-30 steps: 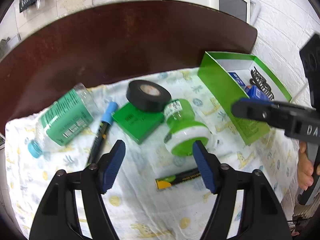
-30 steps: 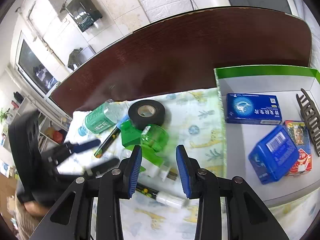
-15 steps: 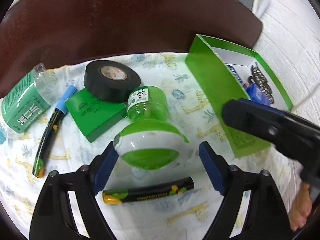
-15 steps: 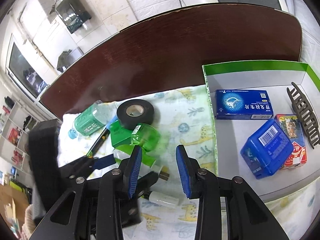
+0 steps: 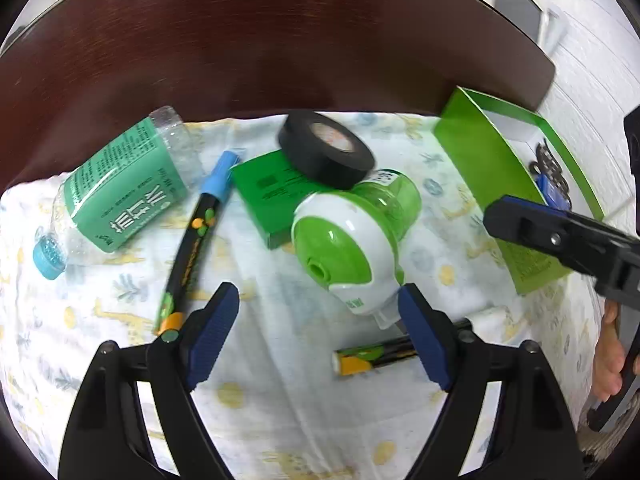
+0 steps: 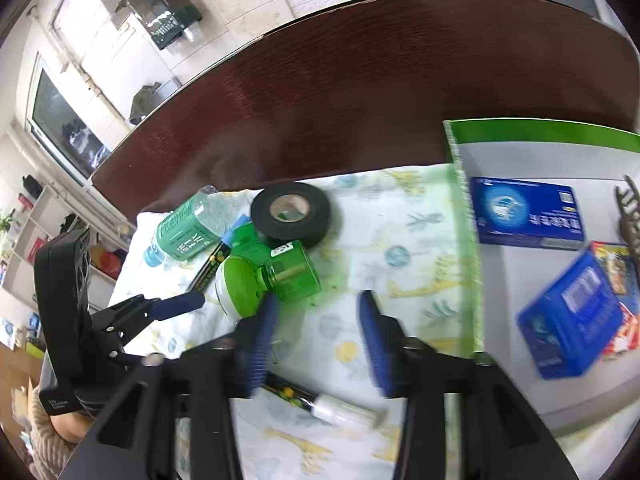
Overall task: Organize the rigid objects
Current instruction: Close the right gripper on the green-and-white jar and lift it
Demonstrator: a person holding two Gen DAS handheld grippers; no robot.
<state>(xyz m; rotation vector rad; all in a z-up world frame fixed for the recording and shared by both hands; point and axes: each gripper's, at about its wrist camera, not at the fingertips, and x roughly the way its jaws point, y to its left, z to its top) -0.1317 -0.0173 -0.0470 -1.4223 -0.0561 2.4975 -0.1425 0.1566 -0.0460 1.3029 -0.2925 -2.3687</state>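
Green-labelled bottle [image 5: 120,196] with Chinese characters, blue box [image 6: 526,214] likewise, unreadable

Black tape roll [image 5: 326,150], green box [image 5: 496,200], giraffe-print cloth [image 5: 280,380]

A tape roll [image 5: 326,150] rests on a small box [image 5: 266,196], a water bottle [image 5: 120,188] to its left, a marker [image 5: 196,240] between them, an open box [image 5: 492,184] at right.
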